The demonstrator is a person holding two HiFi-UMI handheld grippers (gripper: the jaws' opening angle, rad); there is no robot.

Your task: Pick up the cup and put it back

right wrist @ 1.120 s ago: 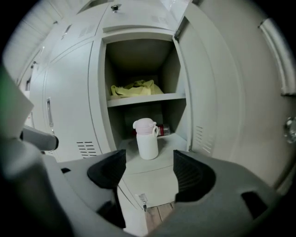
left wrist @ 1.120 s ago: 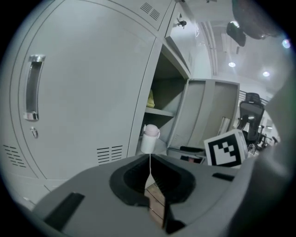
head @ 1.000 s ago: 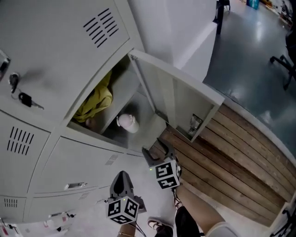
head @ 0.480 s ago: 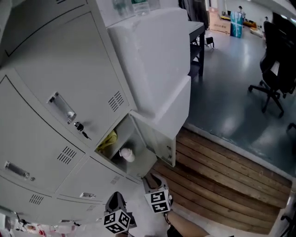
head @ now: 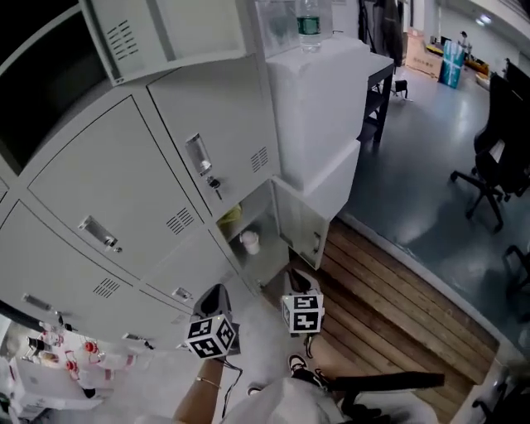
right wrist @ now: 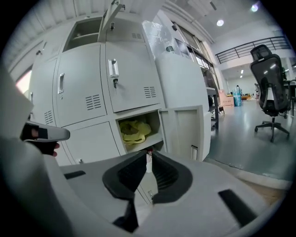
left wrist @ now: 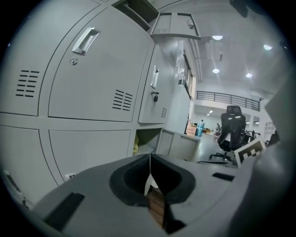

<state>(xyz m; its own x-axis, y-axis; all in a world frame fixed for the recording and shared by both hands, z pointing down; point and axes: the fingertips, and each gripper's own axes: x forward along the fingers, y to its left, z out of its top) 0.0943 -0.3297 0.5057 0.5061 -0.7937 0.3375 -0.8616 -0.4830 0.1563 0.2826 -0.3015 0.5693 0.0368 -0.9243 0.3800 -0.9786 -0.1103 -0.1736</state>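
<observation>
Right claw [right wrist: 148, 156] higher, freshly closed, empty.

Matt painted metal lockers [head: 83, 178], glossy floor [head: 422, 157], rough wooden planks [head: 389, 298].

A bank of pale grey metal lockers [head: 166, 157] fills the left of the scene. One low compartment is open, its grey door [head: 302, 228] swung out to the right, with a crumpled yellow cloth [right wrist: 132, 129] on its upper shelf. A key [head: 215, 186] hangs in the lock above. Just right stand stacked white blocks [head: 319, 108] with a clear plastic bottle [head: 308, 21] on top. Brown wooden slats [head: 397, 323] cover the near floor. A black swivel chair [head: 497, 157] stands far right.
</observation>
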